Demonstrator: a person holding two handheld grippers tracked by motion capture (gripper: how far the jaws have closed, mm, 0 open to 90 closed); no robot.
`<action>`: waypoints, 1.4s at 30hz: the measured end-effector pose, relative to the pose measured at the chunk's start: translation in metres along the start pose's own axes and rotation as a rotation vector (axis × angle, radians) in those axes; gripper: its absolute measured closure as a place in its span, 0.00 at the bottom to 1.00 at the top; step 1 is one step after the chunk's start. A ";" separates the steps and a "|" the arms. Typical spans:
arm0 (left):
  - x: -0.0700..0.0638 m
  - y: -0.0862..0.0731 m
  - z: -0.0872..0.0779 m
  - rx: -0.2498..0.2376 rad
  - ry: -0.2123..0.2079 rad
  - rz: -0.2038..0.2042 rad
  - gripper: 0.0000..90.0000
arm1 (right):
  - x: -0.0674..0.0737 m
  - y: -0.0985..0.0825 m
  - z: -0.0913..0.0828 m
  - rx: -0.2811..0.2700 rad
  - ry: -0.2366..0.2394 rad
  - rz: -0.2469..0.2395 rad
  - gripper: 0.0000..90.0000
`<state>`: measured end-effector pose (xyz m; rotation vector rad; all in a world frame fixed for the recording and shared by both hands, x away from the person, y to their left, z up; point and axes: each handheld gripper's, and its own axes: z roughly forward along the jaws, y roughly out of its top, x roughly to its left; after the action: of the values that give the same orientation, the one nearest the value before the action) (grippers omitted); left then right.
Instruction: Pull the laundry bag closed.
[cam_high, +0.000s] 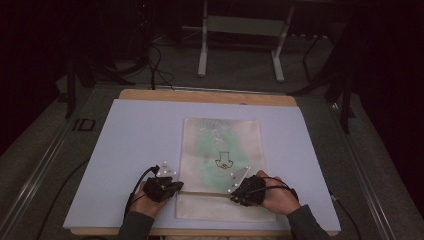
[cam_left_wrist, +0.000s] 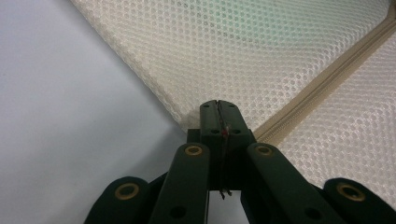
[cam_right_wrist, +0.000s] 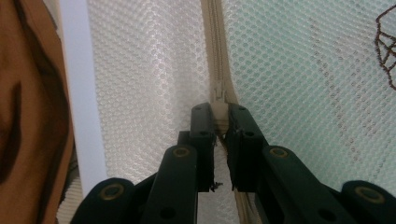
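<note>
Cream mesh bag lies flat on the pale blue board, a green shape showing through it, and everything else sits relative to its zipper, which runs across the bag's near end. Both of the person's hands come in low from the near edge, forearms almost level. The left gripper sits at the zipper's left end, at the bag's edge, its jaws pressed together on the corner there. The right gripper lies over the zipper's right part, jaws nearly together, pinching the slider's pull tab.
</note>
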<state>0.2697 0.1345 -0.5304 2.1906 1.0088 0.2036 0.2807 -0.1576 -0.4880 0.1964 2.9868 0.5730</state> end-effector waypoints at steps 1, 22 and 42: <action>0.000 0.000 0.000 0.001 0.001 0.001 1.00 | 0.000 -0.001 0.000 -0.002 0.002 -0.003 0.91; 0.000 0.000 0.000 -0.002 -0.001 -0.002 1.00 | -0.002 -0.009 -0.004 -0.007 -0.003 0.016 0.91; 0.000 0.000 0.000 -0.002 0.001 -0.002 1.00 | -0.004 -0.023 -0.010 -0.022 -0.005 0.039 0.91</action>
<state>0.2695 0.1344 -0.5305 2.1878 1.0113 0.2048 0.2808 -0.1830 -0.4872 0.2551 2.9764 0.6076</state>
